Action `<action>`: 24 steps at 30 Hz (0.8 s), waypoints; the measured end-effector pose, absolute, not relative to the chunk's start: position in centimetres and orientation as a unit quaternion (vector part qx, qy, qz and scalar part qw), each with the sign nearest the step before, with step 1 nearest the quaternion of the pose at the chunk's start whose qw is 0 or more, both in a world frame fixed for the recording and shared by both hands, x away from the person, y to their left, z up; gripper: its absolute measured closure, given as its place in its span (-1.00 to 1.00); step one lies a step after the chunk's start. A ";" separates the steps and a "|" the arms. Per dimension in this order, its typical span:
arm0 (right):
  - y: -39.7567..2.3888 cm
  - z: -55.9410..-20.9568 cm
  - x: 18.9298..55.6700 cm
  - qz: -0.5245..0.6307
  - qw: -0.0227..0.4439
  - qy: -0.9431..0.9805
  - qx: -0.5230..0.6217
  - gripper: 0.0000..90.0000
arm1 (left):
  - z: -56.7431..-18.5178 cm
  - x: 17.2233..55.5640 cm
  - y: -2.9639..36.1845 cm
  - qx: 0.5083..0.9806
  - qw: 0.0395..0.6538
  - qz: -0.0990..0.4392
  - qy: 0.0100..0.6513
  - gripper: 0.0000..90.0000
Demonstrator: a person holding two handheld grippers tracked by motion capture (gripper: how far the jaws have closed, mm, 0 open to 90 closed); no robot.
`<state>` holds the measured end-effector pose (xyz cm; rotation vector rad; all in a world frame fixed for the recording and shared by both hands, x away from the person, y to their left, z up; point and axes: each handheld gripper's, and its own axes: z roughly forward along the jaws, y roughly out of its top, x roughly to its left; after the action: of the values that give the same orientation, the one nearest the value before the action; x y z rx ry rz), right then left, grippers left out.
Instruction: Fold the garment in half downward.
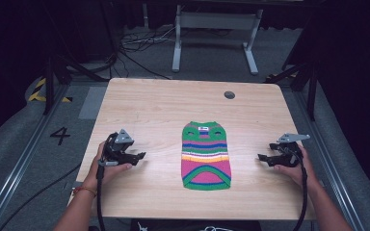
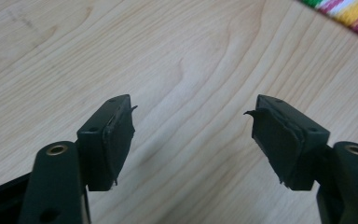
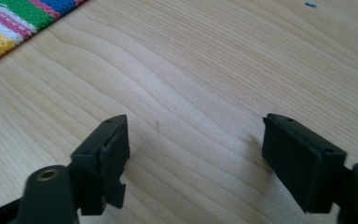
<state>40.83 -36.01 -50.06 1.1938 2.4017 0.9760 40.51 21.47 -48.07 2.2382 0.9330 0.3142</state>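
Observation:
A small striped knitted garment (image 1: 205,155) in green, pink, blue, yellow and white lies flat on the wooden table (image 1: 149,110), a little right of the middle. To its left my left gripper (image 1: 142,156) points toward it, held in a hand, jaws apart over bare wood. A corner of the garment (image 2: 349,10) shows at the top right of the left gripper view, beyond that gripper (image 2: 193,126). My right gripper (image 1: 261,157) faces the garment from the right. In its own view the right gripper (image 3: 196,140) is open, with the garment's edge (image 3: 14,23) at top left.
A round grommet hole (image 1: 229,95) sits near the table's far edge. Behind the table stand a white desk frame (image 1: 215,36) and loose cables (image 1: 139,45) on the floor. A black tripod leg (image 1: 313,91) rises at the right, and a floor mark "4" (image 1: 60,135) lies left.

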 end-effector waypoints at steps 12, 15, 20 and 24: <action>-34.2 -47.4 41.8 0.375 0.137 0.836 0.377 -0.05 | -47.2 43.2 18.2 0.863 0.355 0.116 0.340 -0.24; -33.3 -46.6 42.7 0.363 0.142 0.843 0.371 -0.02 | -47.0 44.3 17.0 0.864 0.356 0.120 0.336 -0.19; -31.2 -45.8 44.0 0.376 0.135 0.846 0.353 -0.03 | -46.3 45.2 14.8 0.867 0.356 0.129 0.323 -0.19; -28.7 -45.7 45.1 0.378 0.137 0.853 0.333 0.02 | -46.0 45.9 13.3 0.873 0.357 0.127 0.309 -0.15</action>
<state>45.06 -28.74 -45.68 0.9629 2.4696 1.0931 45.94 13.33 -45.98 2.2531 0.7973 0.3285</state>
